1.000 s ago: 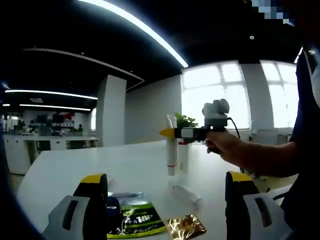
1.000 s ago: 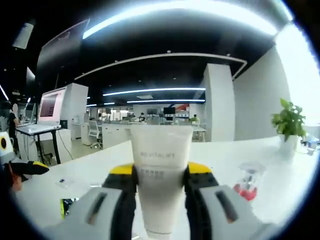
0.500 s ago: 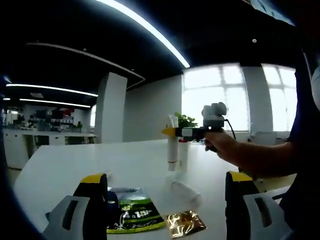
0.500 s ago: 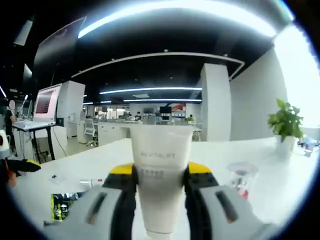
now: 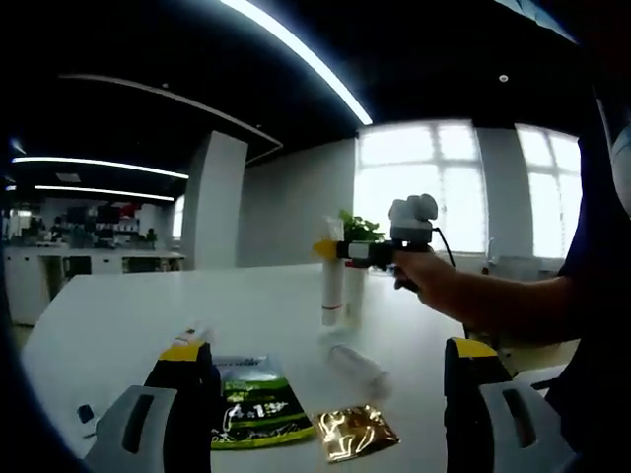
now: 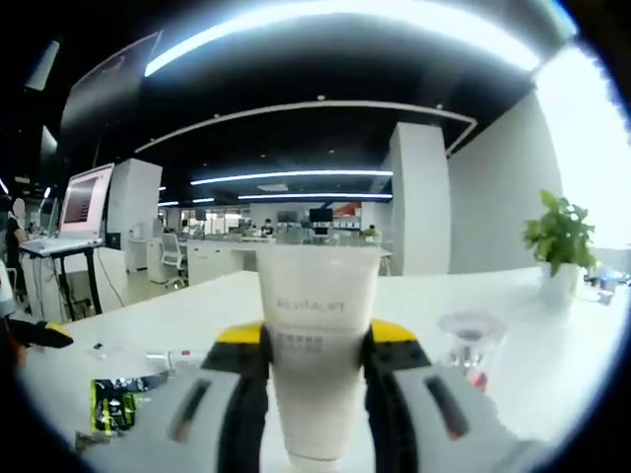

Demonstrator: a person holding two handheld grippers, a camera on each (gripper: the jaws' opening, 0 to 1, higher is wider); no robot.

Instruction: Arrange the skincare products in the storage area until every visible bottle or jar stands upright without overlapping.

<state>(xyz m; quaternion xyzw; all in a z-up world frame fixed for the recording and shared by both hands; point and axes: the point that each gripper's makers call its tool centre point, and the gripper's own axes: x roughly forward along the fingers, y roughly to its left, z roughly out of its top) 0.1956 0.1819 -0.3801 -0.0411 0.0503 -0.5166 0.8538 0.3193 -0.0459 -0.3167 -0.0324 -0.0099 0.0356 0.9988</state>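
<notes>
Tube (image 6: 317, 325) work is the step in hand: the right tool (image 6: 317, 394) is clamped on a white tube marked REVITALIFT, its 2 yellow-tipped jaws pressing on both sides. In the left gripper view that tube (image 5: 333, 286) hangs upright just above the white surface (image 5: 128, 315), cap end down, beside a small clear jar with a red base (image 6: 471, 345) and near a potted plant (image 6: 560, 246). To do this well, the person should likely lower the tube straight down until its cap sits flat, keep it apart from the jar, and let go slowly so it does not tip. The left tool (image 5: 330, 414) waits low with its jaws wide apart and nothing between them. Ahead of it lie a green packet (image 5: 254, 414), a gold packet (image 5: 345, 434) and a clear bottle on its side (image 5: 357, 367), which looks like the next thing to stand up.
</notes>
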